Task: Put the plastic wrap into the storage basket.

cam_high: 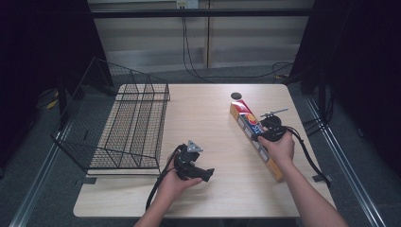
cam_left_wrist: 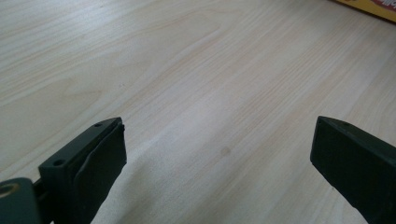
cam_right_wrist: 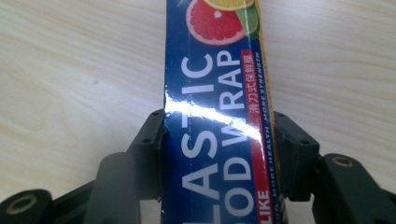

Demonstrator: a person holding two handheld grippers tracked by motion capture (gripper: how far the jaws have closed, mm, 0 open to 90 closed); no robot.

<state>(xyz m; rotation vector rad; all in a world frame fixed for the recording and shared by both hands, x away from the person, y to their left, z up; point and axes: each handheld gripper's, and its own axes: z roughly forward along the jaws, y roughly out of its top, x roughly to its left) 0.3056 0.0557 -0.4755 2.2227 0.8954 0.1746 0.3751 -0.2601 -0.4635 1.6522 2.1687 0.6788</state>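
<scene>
A pale wooden table stands on grey floor (cables trailing), dark curtains either side.

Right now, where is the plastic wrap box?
In the high view the plastic wrap box lies lengthwise on the right half of the table, clamped in the right gripper, a dark round spot beyond its far end.

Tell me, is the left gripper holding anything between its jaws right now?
No: in the left gripper view the left gripper has its jaws standing wide apart, with nothing between them but bare table.
</scene>
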